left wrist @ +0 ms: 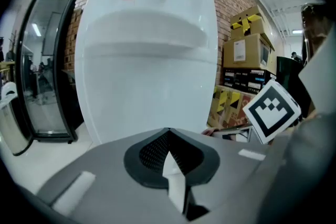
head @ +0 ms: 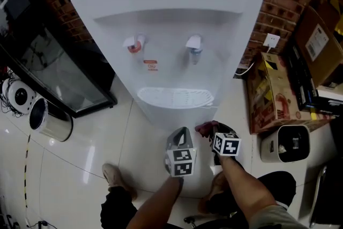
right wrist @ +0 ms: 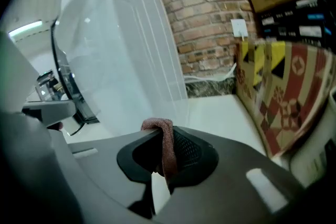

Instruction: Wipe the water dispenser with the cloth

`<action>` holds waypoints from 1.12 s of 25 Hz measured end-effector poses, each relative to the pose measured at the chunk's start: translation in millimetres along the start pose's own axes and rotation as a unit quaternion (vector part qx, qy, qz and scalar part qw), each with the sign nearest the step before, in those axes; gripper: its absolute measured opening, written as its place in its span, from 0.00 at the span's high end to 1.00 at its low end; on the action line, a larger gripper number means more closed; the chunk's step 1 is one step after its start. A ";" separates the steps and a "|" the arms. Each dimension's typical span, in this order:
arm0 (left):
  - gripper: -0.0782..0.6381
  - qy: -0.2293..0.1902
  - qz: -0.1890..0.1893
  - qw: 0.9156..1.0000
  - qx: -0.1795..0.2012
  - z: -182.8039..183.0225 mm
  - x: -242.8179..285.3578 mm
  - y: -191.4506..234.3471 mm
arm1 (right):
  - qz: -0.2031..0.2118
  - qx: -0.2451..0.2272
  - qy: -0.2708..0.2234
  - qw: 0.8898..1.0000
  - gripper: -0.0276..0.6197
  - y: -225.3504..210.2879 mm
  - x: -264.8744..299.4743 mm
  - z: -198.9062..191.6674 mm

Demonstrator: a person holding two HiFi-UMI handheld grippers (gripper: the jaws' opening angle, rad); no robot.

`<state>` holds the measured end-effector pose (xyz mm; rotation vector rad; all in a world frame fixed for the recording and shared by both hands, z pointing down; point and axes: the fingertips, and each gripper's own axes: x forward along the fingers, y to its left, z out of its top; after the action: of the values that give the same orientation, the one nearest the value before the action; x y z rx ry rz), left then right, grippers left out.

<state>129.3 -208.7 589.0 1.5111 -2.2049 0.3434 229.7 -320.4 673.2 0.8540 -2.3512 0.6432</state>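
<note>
Water dispenser: white, upright against the brick wall. It has a red-marked tap and a blue-marked tap above a white drip tray.

Right gripper: held in front of the dispenser's lower front panel, below the drip tray as the head view shows it. The right gripper view shows its jaws clamped on the cloth, a reddish-brown strip folded over the jaw tips and hanging down between them. In the head view the cloth sticks out at the gripper's tip towards the dispenser. Contact between cloth and panel cannot be confirmed.

Left gripper: just beside the right one, on its left, and pointing at the same lower panel. The left gripper view shows its jaws together, tips meeting, with nothing between them.

Surroundings: a glass-door cabinet stands left of the dispenser. Printed cardboard boxes stand to its right, under a wall socket. The floor is of white tile.
</note>
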 end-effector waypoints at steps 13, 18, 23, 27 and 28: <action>0.89 -0.164 0.033 0.985 0.040 236.9 -148.5 -86.0 | 0.145 -0.100 -0.252 0.952 0.89 50.9 -202.5 222.7; 0.89 -0.216 0.041 0.974 0.055 307.2 -192.3 -95.1 | 0.179 -0.123 -0.341 0.915 0.89 62.6 -270.7 301.4; 0.89 -0.276 0.083 0.956 0.060 380.0 -225.2 -86.6 | 0.222 -0.175 -0.415 0.865 0.89 87.2 -348.7 380.9; 0.89 -0.314 0.111 0.941 0.058 445.3 -239.5 -81.3 | 0.267 -0.210 -0.464 0.818 0.89 120.9 -402.8 458.9; 0.89 -0.319 0.117 0.939 0.059 458.9 -241.5 -80.3 | 0.275 -0.218 -0.470 0.810 0.89 129.9 -411.4 477.0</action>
<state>177.4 -243.2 67.6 1.5794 -2.9300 0.0518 248.5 -340.7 30.7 0.2452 -3.4954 -0.2528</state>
